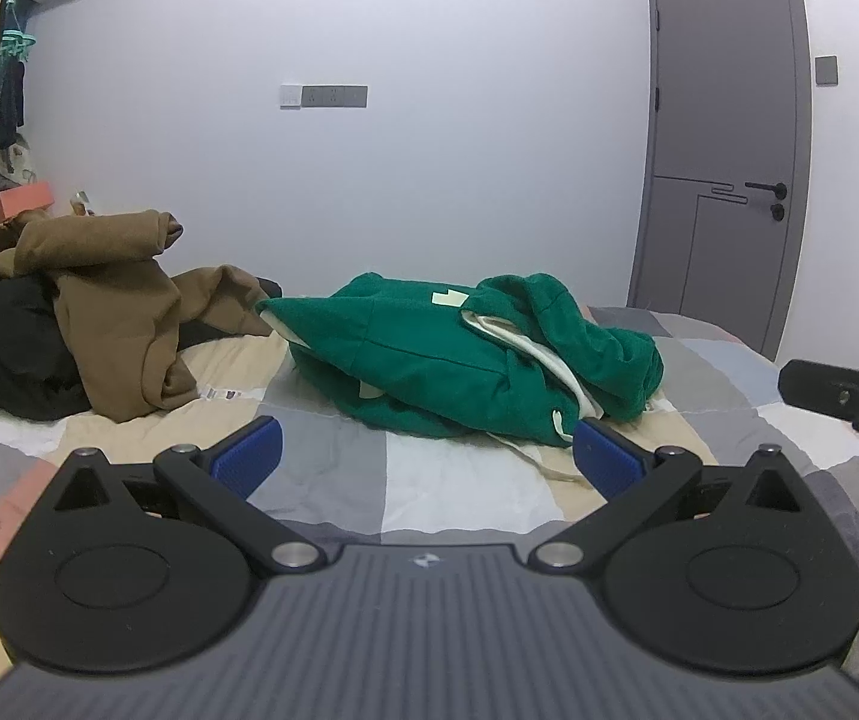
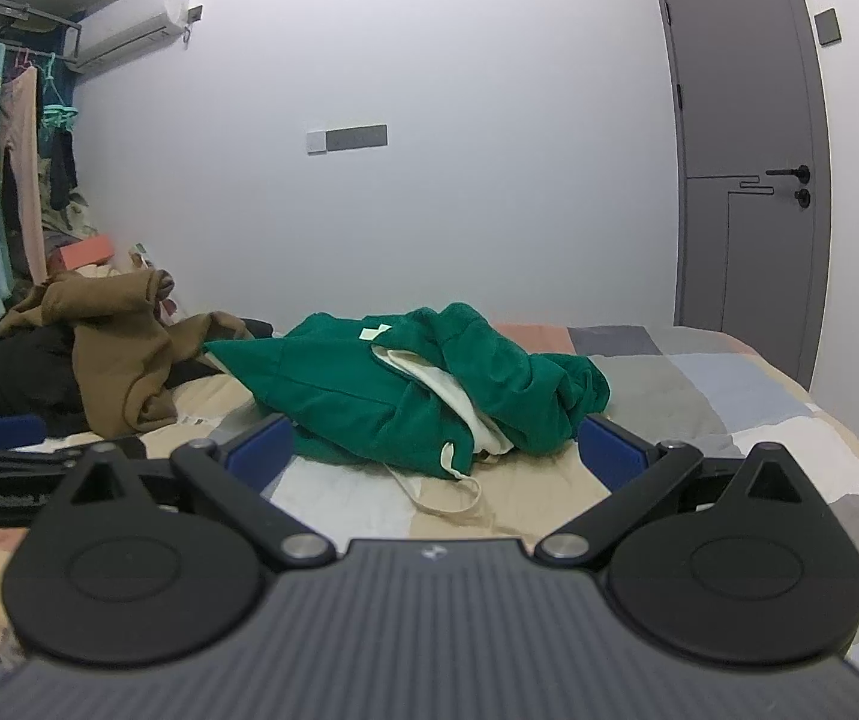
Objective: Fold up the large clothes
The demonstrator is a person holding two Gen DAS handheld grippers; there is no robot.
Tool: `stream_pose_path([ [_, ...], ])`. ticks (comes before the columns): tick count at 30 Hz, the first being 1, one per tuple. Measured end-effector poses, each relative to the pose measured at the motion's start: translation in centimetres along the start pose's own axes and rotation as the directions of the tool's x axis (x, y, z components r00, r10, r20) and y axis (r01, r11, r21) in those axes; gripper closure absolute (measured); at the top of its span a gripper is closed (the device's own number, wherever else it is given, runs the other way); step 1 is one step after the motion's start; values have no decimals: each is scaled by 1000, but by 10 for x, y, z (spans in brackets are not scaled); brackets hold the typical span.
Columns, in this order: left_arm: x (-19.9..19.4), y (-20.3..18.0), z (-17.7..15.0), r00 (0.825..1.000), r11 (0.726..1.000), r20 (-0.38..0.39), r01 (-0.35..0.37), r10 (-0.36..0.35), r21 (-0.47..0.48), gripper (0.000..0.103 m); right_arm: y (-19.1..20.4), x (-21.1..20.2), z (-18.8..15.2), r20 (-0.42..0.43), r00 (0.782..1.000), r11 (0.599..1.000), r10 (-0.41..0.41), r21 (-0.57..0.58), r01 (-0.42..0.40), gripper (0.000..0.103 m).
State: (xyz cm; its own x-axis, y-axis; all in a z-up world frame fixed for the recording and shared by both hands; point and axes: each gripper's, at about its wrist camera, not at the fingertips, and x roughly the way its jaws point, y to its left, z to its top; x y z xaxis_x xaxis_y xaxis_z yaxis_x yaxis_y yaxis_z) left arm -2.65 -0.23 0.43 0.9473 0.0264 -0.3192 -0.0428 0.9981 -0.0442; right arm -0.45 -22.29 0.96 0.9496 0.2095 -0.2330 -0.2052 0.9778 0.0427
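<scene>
Bed with a patchwork quilt, green hoodie bunched mid-bed just ahead of both the left gripper and right gripper, jaws spread and empty, so I'd pinch two hem corners and shake it flat first.

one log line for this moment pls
left gripper: open, empty | right gripper: open, empty | green hoodie: bunched on bed, untouched | brown garment: heaped left

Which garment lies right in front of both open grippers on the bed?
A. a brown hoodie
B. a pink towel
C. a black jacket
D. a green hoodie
D: the green hoodie lies crumpled on the patchwork bedcover ahead of the left gripper and the right gripper; the brown garment lies off to the left.
</scene>
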Motion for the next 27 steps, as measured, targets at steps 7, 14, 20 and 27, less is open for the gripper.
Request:
stream_pose_path([
  [7,-4,-2,2,1000,1000,-6,7,-7,-1,0,5,-14,10,20,1000,1000,6,-19,-5,0],
  [14,-16,-8,10,1000,1000,7,22,-21,-13,0,5,-21,14,15,1000,1000,17,-16,-16,0],
  [20,-24,-10,17,999,999,10,31,-30,-32,0,-1,-24,15,9,1000,1000,19,21,-19,0],
  [27,-33,-11,22,998,997,25,59,-58,-51,0,2,-29,15,22,1000,1000,22,9,-22,0],
])
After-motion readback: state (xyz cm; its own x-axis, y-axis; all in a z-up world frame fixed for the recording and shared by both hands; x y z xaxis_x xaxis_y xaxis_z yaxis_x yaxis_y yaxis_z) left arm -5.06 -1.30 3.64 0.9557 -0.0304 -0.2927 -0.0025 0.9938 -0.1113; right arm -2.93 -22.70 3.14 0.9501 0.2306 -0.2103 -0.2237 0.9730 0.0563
